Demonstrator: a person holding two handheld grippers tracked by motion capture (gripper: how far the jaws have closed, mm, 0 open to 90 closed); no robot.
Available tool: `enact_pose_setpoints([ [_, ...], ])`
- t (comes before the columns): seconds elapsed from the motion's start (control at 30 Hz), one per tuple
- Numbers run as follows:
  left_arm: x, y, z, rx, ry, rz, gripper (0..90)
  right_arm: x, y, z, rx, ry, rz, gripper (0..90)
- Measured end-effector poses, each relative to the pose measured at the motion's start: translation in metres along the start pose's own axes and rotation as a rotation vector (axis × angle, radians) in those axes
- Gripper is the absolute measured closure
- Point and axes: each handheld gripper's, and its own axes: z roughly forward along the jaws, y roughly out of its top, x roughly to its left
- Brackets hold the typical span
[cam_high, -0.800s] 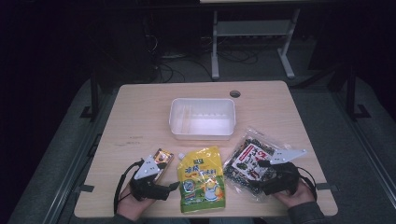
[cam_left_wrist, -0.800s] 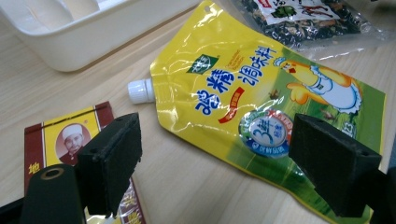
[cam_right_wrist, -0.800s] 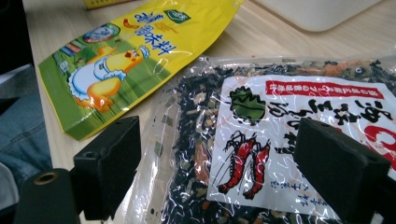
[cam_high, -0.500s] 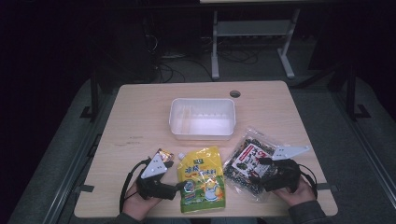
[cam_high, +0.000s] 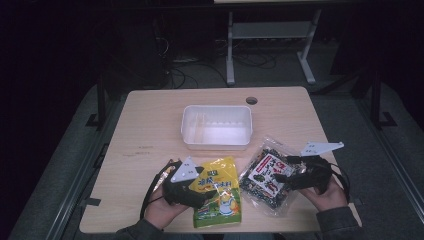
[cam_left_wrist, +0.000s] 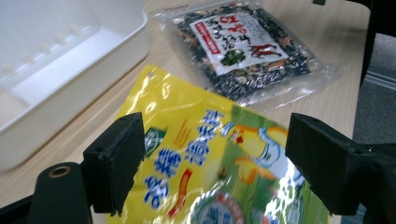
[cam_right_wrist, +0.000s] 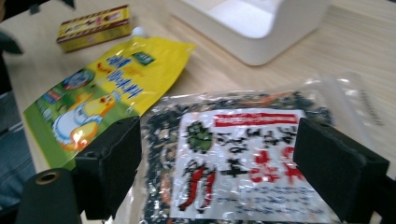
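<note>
A: Where is the left gripper (cam_high: 210, 192)?
B: Over the yellow pouch (cam_high: 218, 197) at the table's (cam_high: 150, 130) near edge, jaws wide, pads not pressing it.
A: And the right gripper (cam_high: 280, 176)?
B: Also wide, over the clear bag of dark mix (cam_high: 265, 175), just beside the pouch, in front of the white bin (cam_high: 217, 126).

Black left gripper (cam_high: 212, 191) and right gripper (cam_high: 278, 177), grey three-cornered plates, trailing black cables, dark sleeves
</note>
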Motion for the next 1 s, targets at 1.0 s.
enact_pose_setpoints([
  [1.0, -0.008, 0.055, 0.108, 0.15, -0.131, 0.023, 25.1, -0.095, -0.001, -0.015, 0.188, -0.214, 0.269, 28.6],
])
